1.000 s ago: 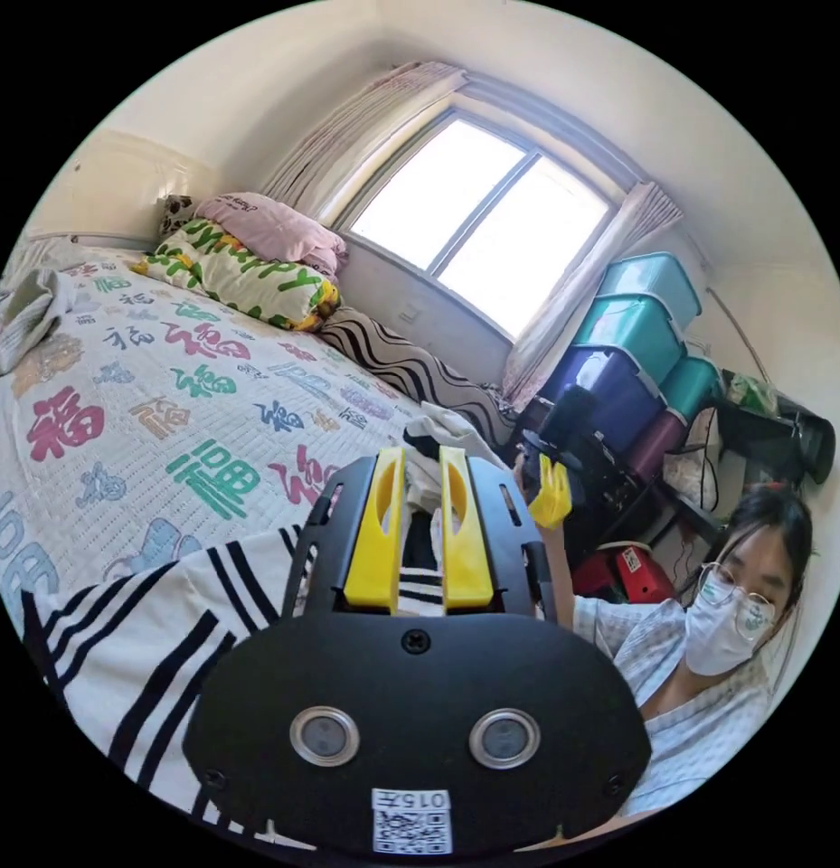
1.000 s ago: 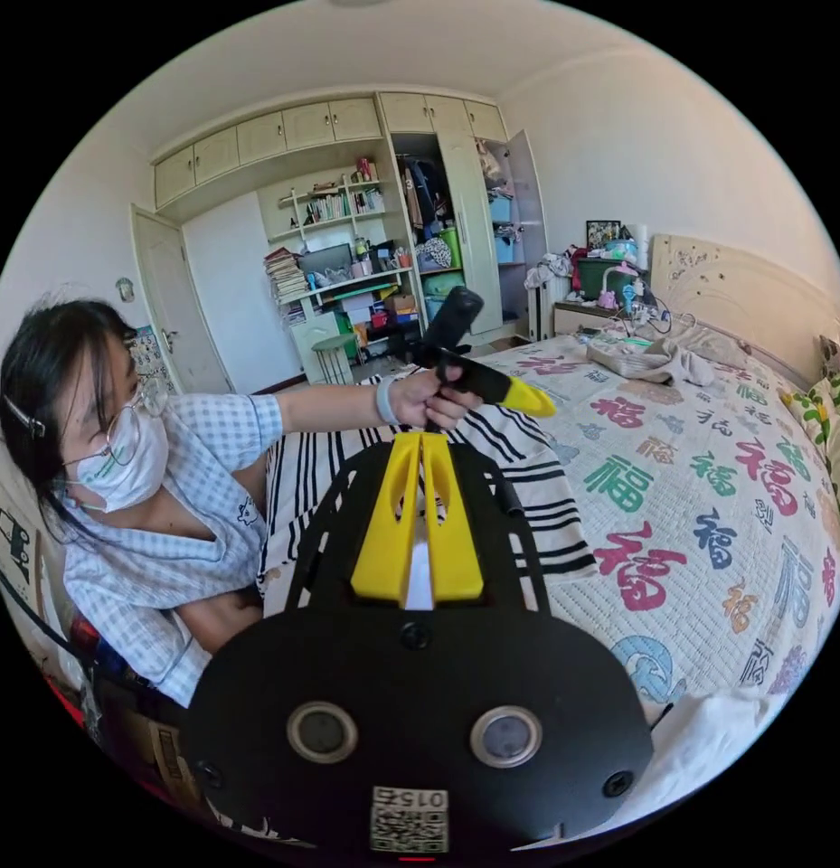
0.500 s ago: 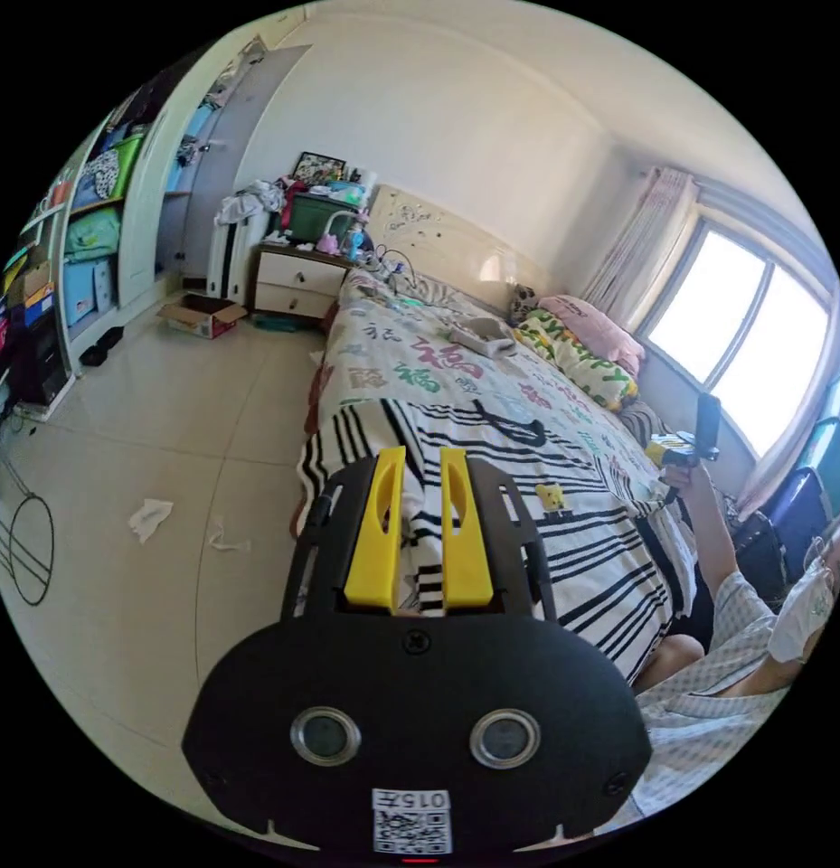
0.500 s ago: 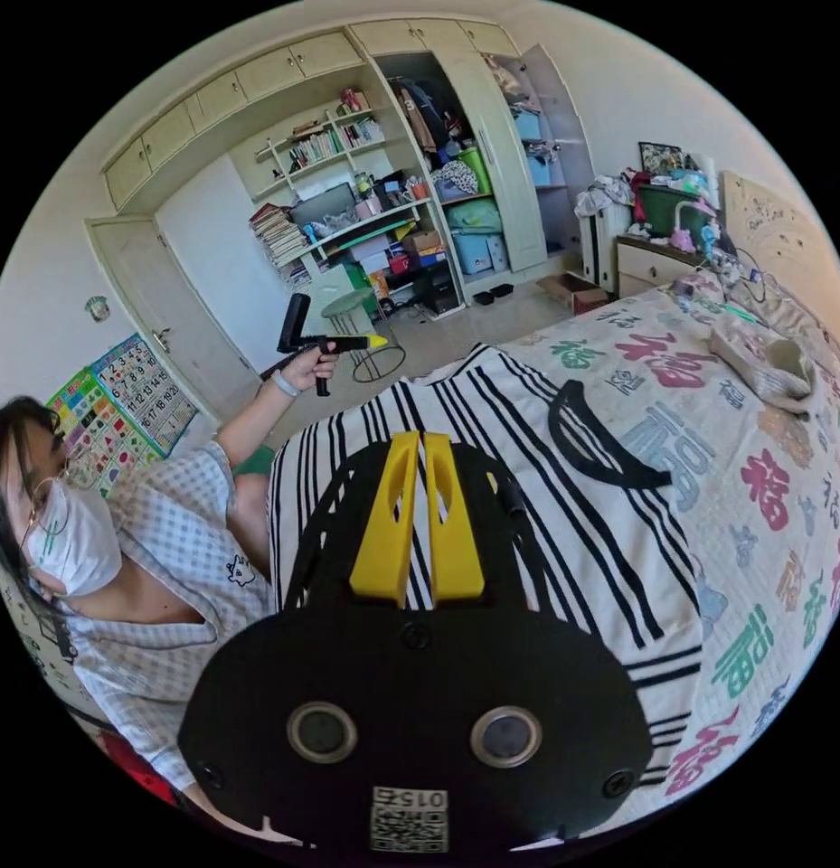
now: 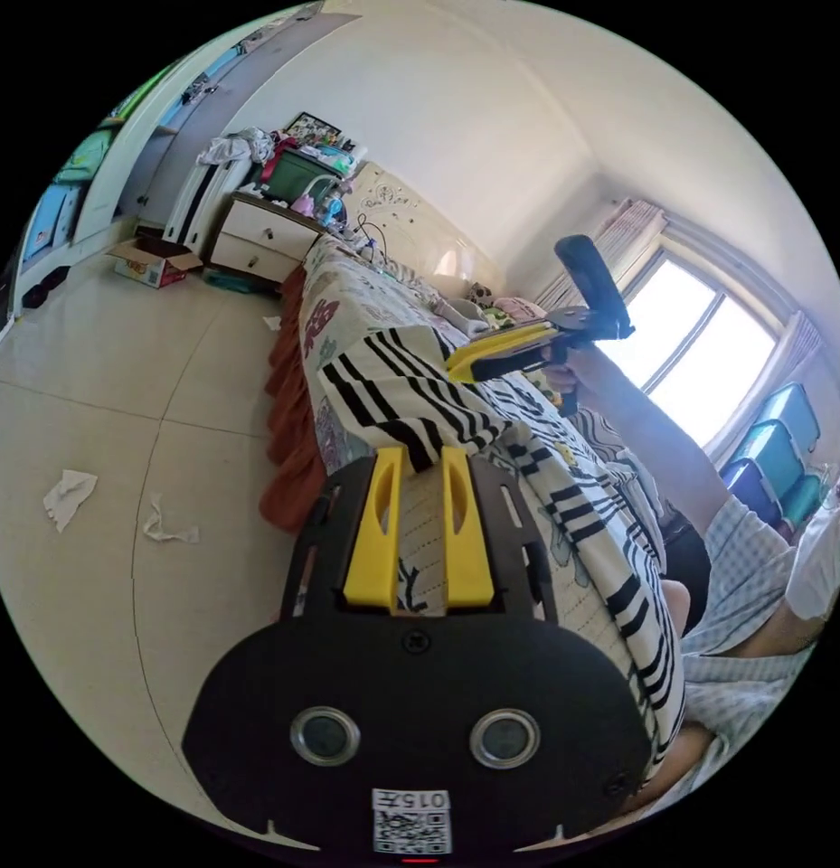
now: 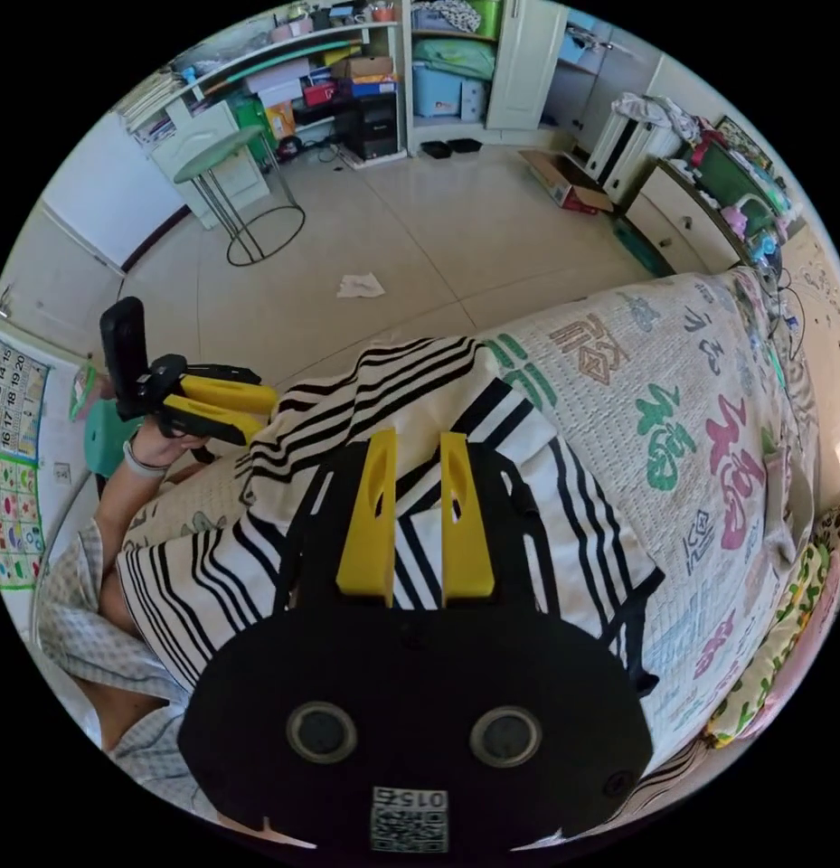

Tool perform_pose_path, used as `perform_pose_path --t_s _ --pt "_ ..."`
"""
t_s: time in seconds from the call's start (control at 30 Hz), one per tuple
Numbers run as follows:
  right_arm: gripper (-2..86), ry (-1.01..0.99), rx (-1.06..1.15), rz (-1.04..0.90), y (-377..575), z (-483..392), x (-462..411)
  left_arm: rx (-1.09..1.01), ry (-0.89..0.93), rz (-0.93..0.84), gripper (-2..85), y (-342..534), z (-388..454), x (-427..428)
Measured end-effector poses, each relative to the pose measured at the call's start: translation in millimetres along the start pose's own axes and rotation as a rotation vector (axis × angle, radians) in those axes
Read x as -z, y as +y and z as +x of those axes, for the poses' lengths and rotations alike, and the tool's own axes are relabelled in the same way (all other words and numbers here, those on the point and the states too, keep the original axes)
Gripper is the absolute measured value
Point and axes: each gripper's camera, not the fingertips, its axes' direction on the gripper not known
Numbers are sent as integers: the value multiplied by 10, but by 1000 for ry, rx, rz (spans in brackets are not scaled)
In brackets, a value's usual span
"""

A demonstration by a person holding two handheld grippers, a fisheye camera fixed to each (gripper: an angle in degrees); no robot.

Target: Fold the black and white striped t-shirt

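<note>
The black and white striped t-shirt lies spread on the near end of the bed, over a quilt printed with coloured characters, its lower part draping over the bed's edge toward the person.

In the left gripper view, the left gripper hangs beside the bed's near corner with its yellow jaws spread a little; quilted fabric and a bit of stripe show in the gap between them, but whether they touch the cloth cannot be told. In the right gripper view this same gripper appears at the left, held in the person's hand, its two yellow jaws parted with the tips right at the shirt's edge.

The right gripper hovers above the middle of the shirt, jaws spread, with striped cloth seen through the gap; nothing shows them pinching it. In the left gripper view it is held out over the shirt by an outstretched arm, its jaws lying nearly together there.

Beyond the bed lie a tiled floor with a scrap of crumpled paper, a green stool, and a white nightstand at the far end.
</note>
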Motion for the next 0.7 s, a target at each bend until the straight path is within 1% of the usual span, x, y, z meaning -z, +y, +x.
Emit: perform_pose_path --t_s 0.07,0.13,0.33,0.37,0.43,0.47,0.53,0.6,0.63,0.7 --pt "16 -14 28 22 -45 -14 -46 -27 25 14 31 25 7 50" --pt "0 -27 34 23 -66 -17 -93 -50 50 39 17 87 22 138" --pt "-5 -54 48 116 45 -144 -288 -44 76 195 8 628 124 703" --pt "-2 -77 41 143 106 -148 -323 -35 82 204 9 722 150 791" --pt "13 -119 16 184 234 -102 -347 -39 73 161 12 795 216 827" --pt "31 -146 -7 221 364 -35 -327 -52 49 128 16 824 274 824" --pt "43 -208 -60 282 654 115 -255 -49 4 125 23 876 348 872" --pt "44 -357 -69 383 1243 278 -126 -46 0 164 34 968 420 1030" --pt "42 -383 -71 411 1427 304 -95 -48 7 178 34 998 436 1080" --pt "35 -426 -60 498 2250 305 10 -47 32 230 32 1131 501 1289"
